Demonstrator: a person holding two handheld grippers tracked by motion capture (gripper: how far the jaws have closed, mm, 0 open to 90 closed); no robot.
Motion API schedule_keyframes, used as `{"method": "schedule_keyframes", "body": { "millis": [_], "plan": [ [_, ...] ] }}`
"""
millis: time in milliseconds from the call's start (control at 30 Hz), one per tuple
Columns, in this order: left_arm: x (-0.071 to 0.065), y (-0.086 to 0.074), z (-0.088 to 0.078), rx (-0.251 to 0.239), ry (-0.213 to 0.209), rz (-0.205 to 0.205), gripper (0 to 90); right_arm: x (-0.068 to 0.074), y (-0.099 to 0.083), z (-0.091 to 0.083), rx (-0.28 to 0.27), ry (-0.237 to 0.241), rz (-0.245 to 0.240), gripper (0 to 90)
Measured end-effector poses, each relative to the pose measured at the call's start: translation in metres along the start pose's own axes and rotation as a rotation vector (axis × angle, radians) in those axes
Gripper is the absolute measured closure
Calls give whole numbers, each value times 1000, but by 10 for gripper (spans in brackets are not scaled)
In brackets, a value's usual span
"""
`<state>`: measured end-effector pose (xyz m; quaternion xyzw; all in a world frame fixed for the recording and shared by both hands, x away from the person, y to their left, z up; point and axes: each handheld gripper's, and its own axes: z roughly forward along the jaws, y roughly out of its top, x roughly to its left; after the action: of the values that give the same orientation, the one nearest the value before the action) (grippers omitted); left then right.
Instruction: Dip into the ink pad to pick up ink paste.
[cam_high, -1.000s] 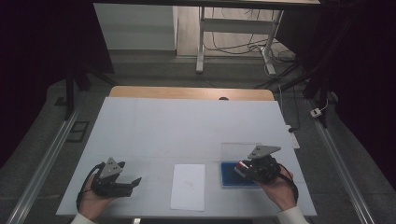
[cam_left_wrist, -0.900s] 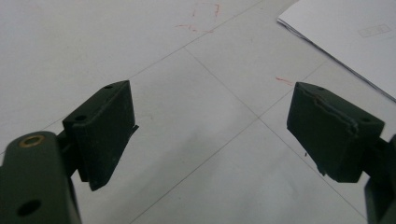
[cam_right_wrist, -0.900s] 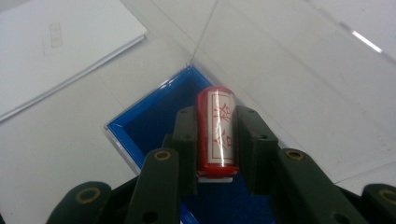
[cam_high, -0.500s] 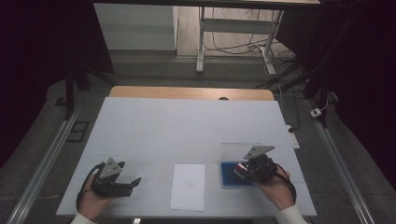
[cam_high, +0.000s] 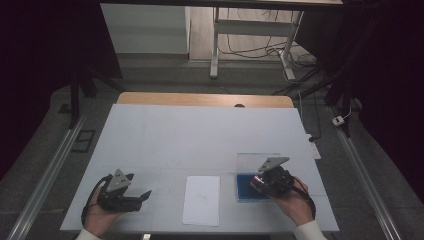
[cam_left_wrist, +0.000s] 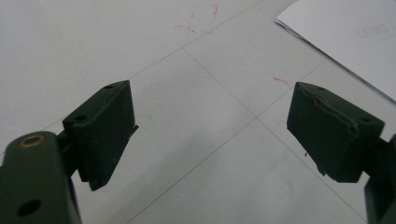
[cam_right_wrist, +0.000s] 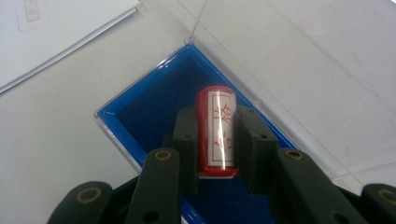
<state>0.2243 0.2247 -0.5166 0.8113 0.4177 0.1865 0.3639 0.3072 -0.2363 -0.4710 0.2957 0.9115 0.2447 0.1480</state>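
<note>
My right gripper (cam_high: 258, 183) (cam_right_wrist: 217, 115) is shut on a red cylindrical stamp (cam_right_wrist: 215, 133) with red characters on a white label. The stamp (cam_high: 256, 182) is held over a blue ink pad (cam_high: 245, 194) (cam_right_wrist: 154, 100) in a clear case at the table's front right. The stamp's lower end is hidden behind the jaws, so I cannot tell if it touches the pad. A white sheet of paper (cam_high: 201, 200) (cam_right_wrist: 56, 28) lies just left of the pad. My left gripper (cam_high: 144, 196) (cam_left_wrist: 210, 126) rests open at the front left, nothing between its jaws.
The pad's clear lid (cam_high: 257, 161) lies flat just beyond it. The paper's corner (cam_left_wrist: 345, 37) shows ahead of the left gripper. The white table top (cam_high: 200, 135) has faint seam lines; its front edge is close to both hands.
The right gripper with the stamp has shifted slightly to the left over the blue pad. The left gripper has kept still.
</note>
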Motion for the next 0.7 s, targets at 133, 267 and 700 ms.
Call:
{"method": "schedule_keyframes", "body": {
  "millis": [133,267,700],
  "plan": [
    [0,0,-1,-4,2,-1,154,0,-1,0,-5,-2,-1,711],
    [1,0,-2,-6,3,0,154,1,-3,1,-19,-4,-4,712],
    [5,-1,-3,-8,7,-15,154,-1,-6,1,-37,9,2,712]
  ]
}}
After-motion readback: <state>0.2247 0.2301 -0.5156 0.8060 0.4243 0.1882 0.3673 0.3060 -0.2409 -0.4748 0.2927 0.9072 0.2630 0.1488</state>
